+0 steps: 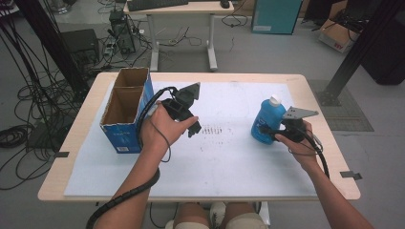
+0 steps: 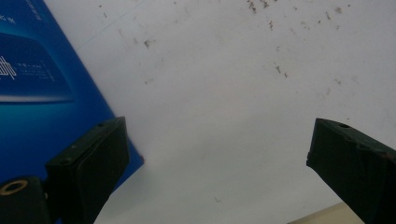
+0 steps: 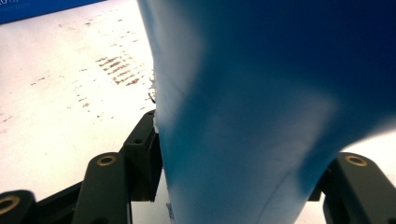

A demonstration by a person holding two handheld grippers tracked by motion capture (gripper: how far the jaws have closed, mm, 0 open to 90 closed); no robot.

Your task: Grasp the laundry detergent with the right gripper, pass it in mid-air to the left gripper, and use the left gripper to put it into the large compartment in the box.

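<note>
A grey floor strewn with cables surrounds the wooden table (image 1: 315,88), which bears a white mat (image 1: 229,162) speckled with brown marks. A blue cardboard box (image 1: 125,109) stands open-topped at the mat's left. The blue bottle (image 1: 268,120) stands upright at the right, white cap up, clamped by the right gripper (image 1: 267,130); the right gripper view shows both jaws against its body. The left gripper (image 2: 217,154) hangs spread wide beside the box.
</note>
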